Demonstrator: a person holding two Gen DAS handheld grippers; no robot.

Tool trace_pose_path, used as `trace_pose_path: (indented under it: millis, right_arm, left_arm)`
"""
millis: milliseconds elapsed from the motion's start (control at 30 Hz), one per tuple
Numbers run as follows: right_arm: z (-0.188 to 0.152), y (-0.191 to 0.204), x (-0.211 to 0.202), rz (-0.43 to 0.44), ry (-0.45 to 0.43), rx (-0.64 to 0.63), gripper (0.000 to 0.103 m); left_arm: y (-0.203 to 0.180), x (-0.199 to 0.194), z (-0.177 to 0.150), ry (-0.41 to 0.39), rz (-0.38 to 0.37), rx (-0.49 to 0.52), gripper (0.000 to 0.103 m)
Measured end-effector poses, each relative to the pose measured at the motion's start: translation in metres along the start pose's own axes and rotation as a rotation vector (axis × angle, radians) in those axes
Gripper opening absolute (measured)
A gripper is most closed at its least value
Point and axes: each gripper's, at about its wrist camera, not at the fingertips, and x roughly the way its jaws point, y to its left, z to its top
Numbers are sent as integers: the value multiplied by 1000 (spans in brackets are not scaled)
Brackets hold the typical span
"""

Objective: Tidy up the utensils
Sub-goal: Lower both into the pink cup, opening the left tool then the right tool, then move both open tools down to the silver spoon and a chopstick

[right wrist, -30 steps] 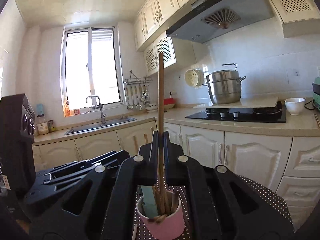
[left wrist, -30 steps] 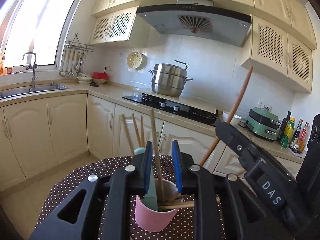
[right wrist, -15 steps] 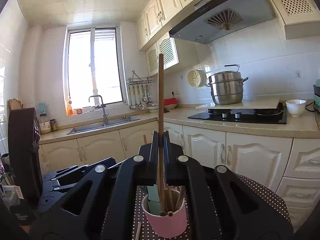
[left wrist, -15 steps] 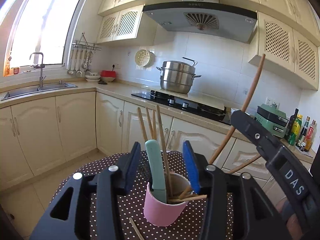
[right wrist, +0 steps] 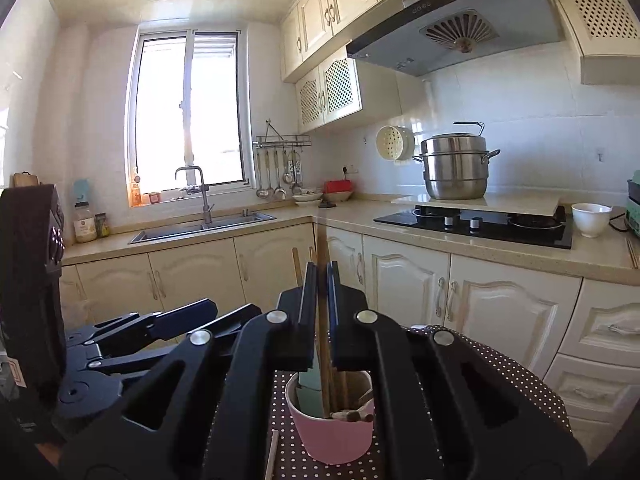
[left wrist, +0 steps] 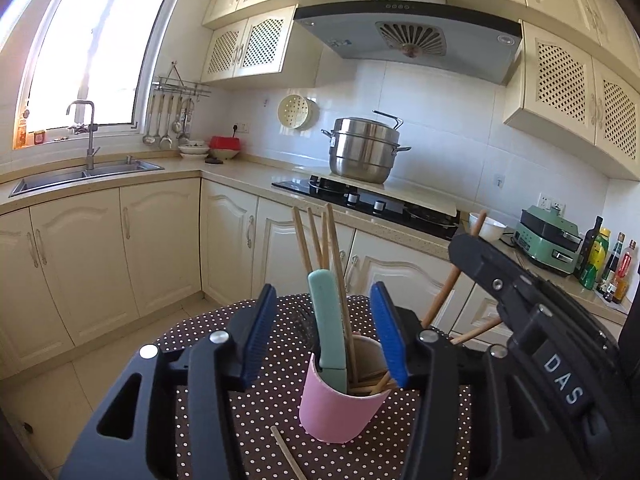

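Note:
A pink cup [left wrist: 344,404] stands on the dark polka-dot table [left wrist: 208,320] with several wooden chopsticks [left wrist: 316,236] and a mint-handled utensil [left wrist: 326,320] upright in it. My left gripper [left wrist: 323,292] straddles the mint handle; its jaws are opening and the blue pads [left wrist: 260,332] stand clear of it. My right gripper [right wrist: 318,272] is shut on a long wooden stick [right wrist: 322,312] whose lower end is inside the cup [right wrist: 332,436]. From the left wrist, that stick [left wrist: 442,296] leans out of the cup under the right gripper [left wrist: 464,248]. The left gripper [right wrist: 230,308] sits to the left.
One loose chopstick [left wrist: 286,454] lies on the cloth in front of the cup. Beyond the table are cream cabinets [left wrist: 160,248], a sink [left wrist: 88,172], a hob with a steel pot [left wrist: 364,152], a white bowl [right wrist: 591,218] and bottles [left wrist: 600,256] on the counter.
The left jaws have opened off the mint-handled utensil, which now stands free in the cup. The wooden stick in the right gripper reaches far less high above the fingers than before.

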Motion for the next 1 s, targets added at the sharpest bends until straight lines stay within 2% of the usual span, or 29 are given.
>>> trace_pose_path:
  millis: [200,300,400,433,467,1000]
  right_arm:
    - [0,0,-4,-6,5,8,8]
    - [2,0,-7,-13,-5,6,14]
    - [5,-2,-14,-18,-26,15,32]
    - [6,-2,-17,-17,-33,15,44]
    - [7,-1,-20,-19,-42,12,47]
    - [8,1,-69,-87,-72,-8,52]
  left_arm:
    - [0,-4,-1,-6,-2,-1,51]
    - [1,-9,0,-13,5,2,52]
    - [1,-14,1,-19,7,-3,54]
    - [1,-17,1,-23,8,-1,55]
    - [-1,-19,1,-26,10,2,55]
    - [-18,-77,-4,-87,59,70,64]
